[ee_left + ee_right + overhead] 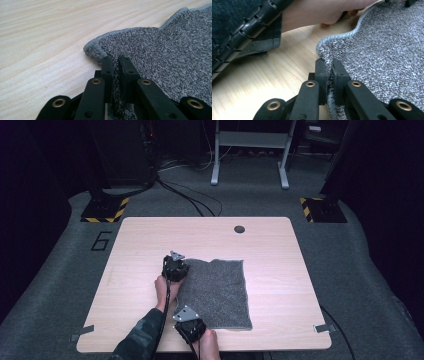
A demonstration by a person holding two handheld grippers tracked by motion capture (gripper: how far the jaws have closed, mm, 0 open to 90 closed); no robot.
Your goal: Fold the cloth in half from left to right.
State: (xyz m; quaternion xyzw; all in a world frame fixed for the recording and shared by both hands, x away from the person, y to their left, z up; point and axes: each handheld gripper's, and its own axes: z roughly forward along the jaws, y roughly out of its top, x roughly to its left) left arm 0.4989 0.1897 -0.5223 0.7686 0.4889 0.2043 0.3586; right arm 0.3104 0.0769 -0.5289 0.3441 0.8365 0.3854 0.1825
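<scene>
Grey speckled terry towel (217, 292) flat on pale wooden surface (135, 245), near its front edge. Left gripper (175, 268) fingers clamped on towel's far left corner; right gripper (190, 325) fingers clamped on near left corner. Likely fold or drag pending; nothing folded yet.

One marking is legible: a large black digit "6" (101, 241) stands on the grey carpeted floor (60, 270), just beside the far-left corner of the light wooden rectangular table (150, 232). The black floor plates with yellow-and-black hazard stripes (105, 210) carry no readable text.
</scene>
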